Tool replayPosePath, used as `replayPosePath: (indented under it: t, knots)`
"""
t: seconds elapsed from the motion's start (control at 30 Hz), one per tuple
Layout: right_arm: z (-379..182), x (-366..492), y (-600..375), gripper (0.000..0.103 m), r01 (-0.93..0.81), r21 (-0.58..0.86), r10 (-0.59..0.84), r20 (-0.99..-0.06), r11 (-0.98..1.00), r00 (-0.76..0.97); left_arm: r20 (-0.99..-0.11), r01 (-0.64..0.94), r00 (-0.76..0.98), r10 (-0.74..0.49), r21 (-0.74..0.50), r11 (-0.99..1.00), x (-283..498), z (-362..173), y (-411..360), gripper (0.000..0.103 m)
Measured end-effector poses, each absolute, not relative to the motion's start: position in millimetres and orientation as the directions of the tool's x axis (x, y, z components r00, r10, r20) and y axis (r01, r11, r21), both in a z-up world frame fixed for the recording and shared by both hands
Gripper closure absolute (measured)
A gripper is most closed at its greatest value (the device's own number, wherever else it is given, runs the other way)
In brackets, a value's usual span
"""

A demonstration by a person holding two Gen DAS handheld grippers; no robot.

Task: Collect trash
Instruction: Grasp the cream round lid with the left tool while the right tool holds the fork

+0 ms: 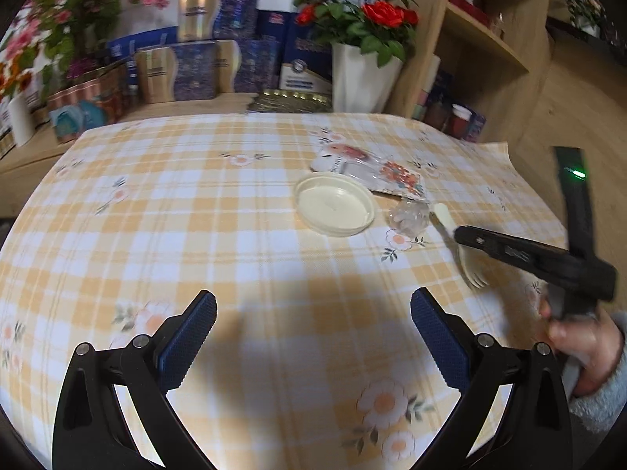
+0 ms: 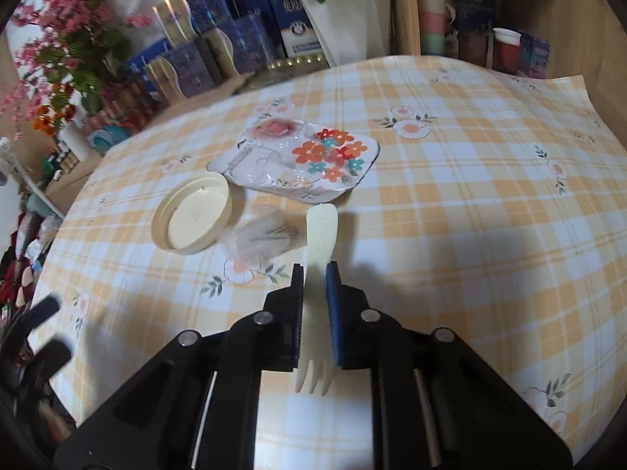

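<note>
A cream plastic fork (image 2: 320,243) lies on the checked tablecloth (image 2: 470,203), and my right gripper (image 2: 315,270) is shut on its shaft, tines toward the camera. In the left wrist view the right gripper (image 1: 462,235) shows at the right over the fork (image 1: 468,264). A cream round lid (image 2: 192,215), a crumpled clear wrapper (image 2: 260,237) and a flowered plastic package (image 2: 305,160) lie just beyond the fork. They also show in the left wrist view: the lid (image 1: 334,204), the wrapper (image 1: 409,217), the package (image 1: 376,172). My left gripper (image 1: 313,313) is open and empty above the near tablecloth.
Blue and gold boxes (image 1: 203,66) and a white vase of red roses (image 1: 362,74) stand behind the table. A wooden shelf (image 1: 490,39) with cups and jars stands at the right. Pink flowers (image 1: 58,19) are at the far left.
</note>
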State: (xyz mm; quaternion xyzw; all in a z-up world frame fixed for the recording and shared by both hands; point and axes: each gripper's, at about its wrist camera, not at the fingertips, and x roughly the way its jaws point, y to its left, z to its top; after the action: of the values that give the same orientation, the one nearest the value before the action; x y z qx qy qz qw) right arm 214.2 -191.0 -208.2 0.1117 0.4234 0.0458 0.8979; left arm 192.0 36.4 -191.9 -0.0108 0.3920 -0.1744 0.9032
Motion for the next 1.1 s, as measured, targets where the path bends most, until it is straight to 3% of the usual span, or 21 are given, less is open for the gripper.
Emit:
replayPosePath:
  t: [0.07, 0.1, 0.43, 0.83, 0.9, 0.93, 1.1]
  knots:
    - [-204, 207, -199, 0.09, 0.004, 0.253, 0.189, -0.734, 0.968, 0.653, -0.72, 0.329, 0.612, -0.327, -0.144, 0.933, 207, -194, 26, 0.006]
    - [-203, 206, -202, 0.097, -0.001, 0.256, 0.194, -0.73, 0.967, 0.655, -0.733, 0.345, 0.594, -0.33, -0.137, 0.928, 218, -194, 19, 0.006]
    - [-196, 191, -240, 0.097, 0.022, 0.325, 0.223, -0.696, 0.946, 0.683, -0.81, 0.374, 0.517, -0.276, -0.077, 0.924, 299, -211, -25, 0.006]
    - [-194, 172, -267, 0.097, 0.05, 0.364, 0.23, -0.683, 0.93, 0.693, -0.869, 0.394, 0.457, -0.191, 0.005, 0.919, 336, -241, -51, 0.006]
    - [-195, 170, -268, 0.097, 0.055, 0.365, 0.228, -0.686, 0.929, 0.691, -0.865, 0.375, 0.461, -0.197, -0.012, 0.927, 337, -239, -49, 0.01]
    - [-195, 169, -268, 0.097, 0.056, 0.365, 0.228, -0.687, 0.929, 0.69, -0.861, 0.37, 0.467, -0.203, -0.018, 0.929, 335, -237, -47, 0.018]
    - [-193, 160, -268, 0.097, 0.054, 0.366, 0.23, -0.686, 0.929, 0.69, -0.84, 0.378, 0.493, -0.228, -0.029, 0.925, 316, -222, -40, 0.019]
